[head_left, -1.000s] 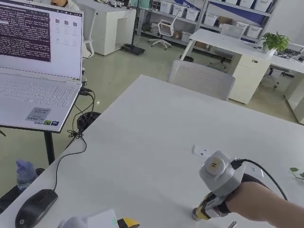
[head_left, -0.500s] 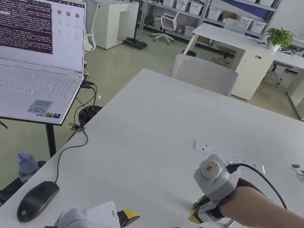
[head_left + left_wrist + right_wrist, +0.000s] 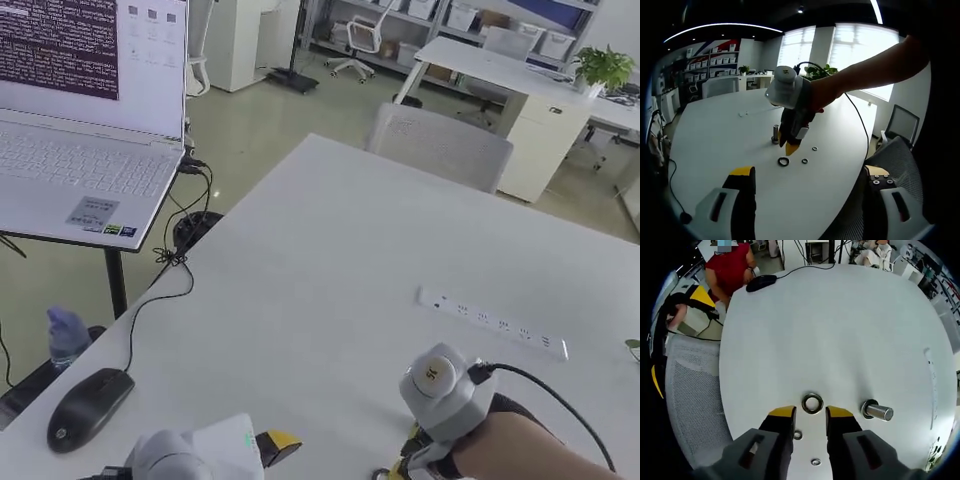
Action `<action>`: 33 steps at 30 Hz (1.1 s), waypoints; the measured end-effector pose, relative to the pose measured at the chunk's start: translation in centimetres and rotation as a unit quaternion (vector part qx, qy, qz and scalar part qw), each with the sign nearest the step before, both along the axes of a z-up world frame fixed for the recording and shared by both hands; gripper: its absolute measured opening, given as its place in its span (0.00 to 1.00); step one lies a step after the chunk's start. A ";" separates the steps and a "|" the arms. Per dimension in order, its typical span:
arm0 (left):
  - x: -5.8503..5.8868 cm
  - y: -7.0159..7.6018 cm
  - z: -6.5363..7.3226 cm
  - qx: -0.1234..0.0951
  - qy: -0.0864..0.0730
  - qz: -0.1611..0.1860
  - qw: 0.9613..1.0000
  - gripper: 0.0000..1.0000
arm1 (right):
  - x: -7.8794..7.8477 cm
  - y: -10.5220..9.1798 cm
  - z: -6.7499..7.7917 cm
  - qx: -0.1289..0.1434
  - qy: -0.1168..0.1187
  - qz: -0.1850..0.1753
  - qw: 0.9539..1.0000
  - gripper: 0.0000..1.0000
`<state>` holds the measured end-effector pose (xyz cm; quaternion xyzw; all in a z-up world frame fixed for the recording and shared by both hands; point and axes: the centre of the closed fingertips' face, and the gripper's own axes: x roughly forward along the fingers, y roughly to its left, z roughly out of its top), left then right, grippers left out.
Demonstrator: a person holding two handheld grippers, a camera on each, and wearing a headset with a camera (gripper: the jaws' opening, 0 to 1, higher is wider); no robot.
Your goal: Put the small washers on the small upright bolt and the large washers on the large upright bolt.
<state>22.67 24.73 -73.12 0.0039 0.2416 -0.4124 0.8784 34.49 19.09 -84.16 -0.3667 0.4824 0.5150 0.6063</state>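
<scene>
The white table (image 3: 840, 330) carries the work. The left gripper (image 3: 807, 172) hangs wide open and empty, well back from it. The right gripper (image 3: 811, 418) is partly open and holds nothing. The large upright bolt (image 3: 878, 412) stands just right of its fingertips, and the large washer (image 3: 812, 403) lies flat just ahead, between them. Two small washers (image 3: 798, 435) lie behind the tips. The risk is that the thin ring skids off closing tips, or that the tips scatter the small ones.

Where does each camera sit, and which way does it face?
Head view: on the headset, looking down across the table; left gripper, right gripper and forearm show.
Left gripper view: low over the table, facing the right gripper; own jaws open.
Right gripper view: looking down on the large washer; own jaws open.
Gripper views share that washer and upright bolt.
</scene>
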 end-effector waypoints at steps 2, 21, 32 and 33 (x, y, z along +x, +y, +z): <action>0.1 0.1 0.1 -0.003 -0.001 0.002 1.000 0.88 | 0.0 -0.1 -0.4 -0.003 0.002 -0.001 1.000 0.27; 0.4 0.6 -0.4 0.002 0.007 0.002 1.000 0.86 | 0.5 -0.5 -3.3 -0.011 -0.015 -0.007 1.000 0.29; 0.4 0.8 -0.6 -0.003 0.009 0.003 1.000 0.86 | 0.4 -0.4 -3.9 -0.014 -0.019 -0.007 1.000 0.28; 0.4 0.8 -0.6 -0.003 0.009 0.003 1.000 0.86 | 0.5 -0.4 -4.0 -0.015 -0.019 -0.008 1.000 0.28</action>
